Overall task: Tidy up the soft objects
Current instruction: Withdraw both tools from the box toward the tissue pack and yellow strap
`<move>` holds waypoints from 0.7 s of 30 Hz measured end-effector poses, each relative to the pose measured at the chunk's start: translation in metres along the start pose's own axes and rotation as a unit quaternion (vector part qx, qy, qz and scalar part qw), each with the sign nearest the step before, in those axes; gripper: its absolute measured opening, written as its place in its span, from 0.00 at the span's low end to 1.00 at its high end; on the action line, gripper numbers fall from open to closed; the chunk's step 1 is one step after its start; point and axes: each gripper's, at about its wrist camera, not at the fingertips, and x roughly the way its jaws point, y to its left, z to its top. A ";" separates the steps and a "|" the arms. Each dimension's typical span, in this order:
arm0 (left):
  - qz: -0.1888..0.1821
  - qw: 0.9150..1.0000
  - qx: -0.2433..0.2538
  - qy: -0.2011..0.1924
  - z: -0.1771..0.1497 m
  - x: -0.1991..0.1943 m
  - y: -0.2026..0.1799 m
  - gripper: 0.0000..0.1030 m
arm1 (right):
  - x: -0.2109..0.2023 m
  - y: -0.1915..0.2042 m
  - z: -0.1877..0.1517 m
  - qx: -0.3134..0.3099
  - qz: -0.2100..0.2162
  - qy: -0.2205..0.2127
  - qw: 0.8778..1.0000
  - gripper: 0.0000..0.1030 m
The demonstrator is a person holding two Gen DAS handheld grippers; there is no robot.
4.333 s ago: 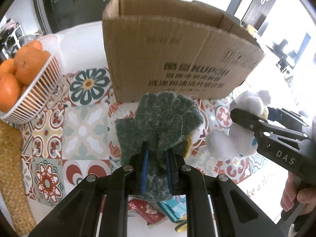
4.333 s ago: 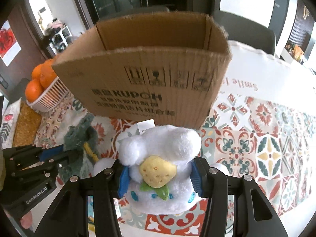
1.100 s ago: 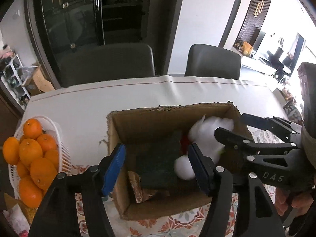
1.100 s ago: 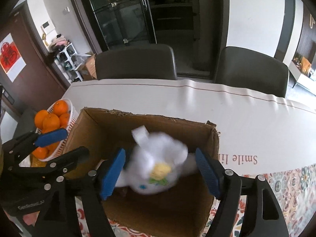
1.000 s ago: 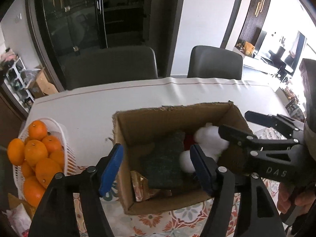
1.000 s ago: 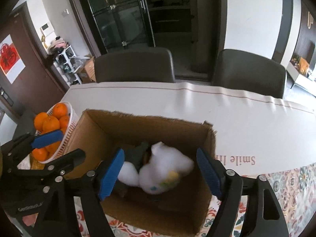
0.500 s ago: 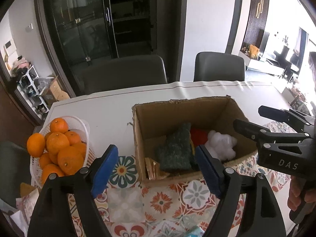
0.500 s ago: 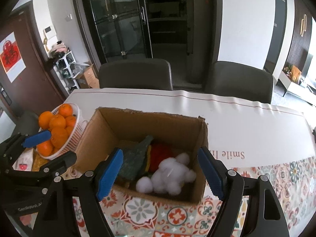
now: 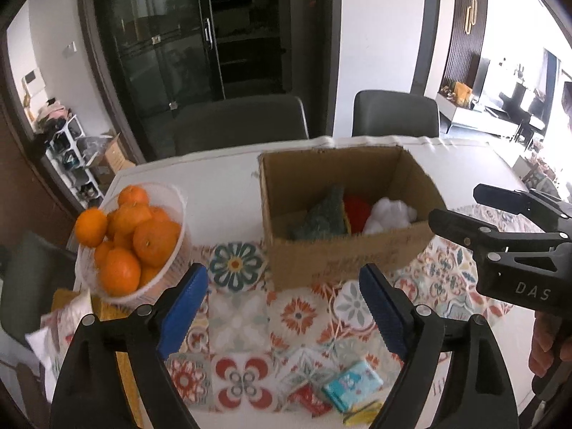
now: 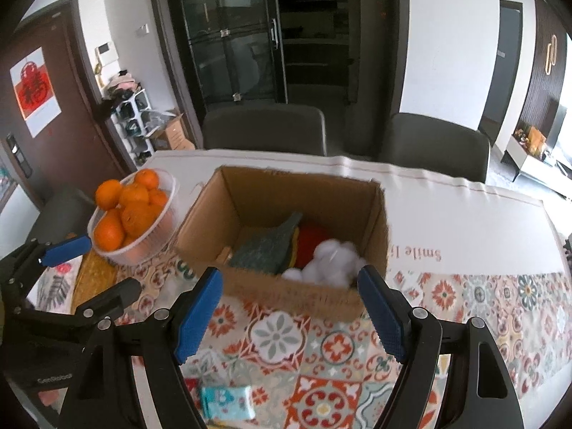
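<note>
An open cardboard box (image 9: pixel 343 261) (image 10: pixel 286 289) stands on the patterned tablecloth. Inside lie a dark green felt toy (image 9: pixel 321 214) (image 10: pixel 266 248), something red (image 9: pixel 357 209) (image 10: pixel 311 243) and a white plush toy (image 9: pixel 391 212) (image 10: pixel 330 259). My left gripper (image 9: pixel 282 304) hangs above the cloth in front of the box, its jaws opening with nothing between them. My right gripper (image 10: pixel 289 309) stands open and empty, also in front of the box. Each gripper shows in the other's view, the right gripper (image 9: pixel 475 211) at the right and the left gripper (image 10: pixel 93 268) at the left.
A white basket of oranges (image 9: pixel 132 239) (image 10: pixel 132 214) sits left of the box. Small packets, one light blue (image 9: pixel 352 386) (image 10: pixel 227 402) and one red (image 9: pixel 309 398), lie at the table's near edge. Two dark chairs (image 10: pixel 264 128) stand behind the table. A hand (image 9: pixel 547 343) holds the right gripper.
Both toys were dropped into the box and both grippers drew back and up from it. The box now looks smaller and farther, and the left jaws spread wider.
</note>
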 end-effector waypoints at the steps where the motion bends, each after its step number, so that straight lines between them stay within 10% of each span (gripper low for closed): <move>1: 0.004 1.000 -0.002 0.003 -0.006 -0.002 0.000 0.85 | -0.001 0.003 -0.005 -0.001 0.002 0.003 1.000 0.77; 21: -0.012 0.996 -0.034 0.083 -0.113 -0.012 0.011 0.85 | 0.005 0.033 -0.106 0.024 0.017 0.095 0.995 0.77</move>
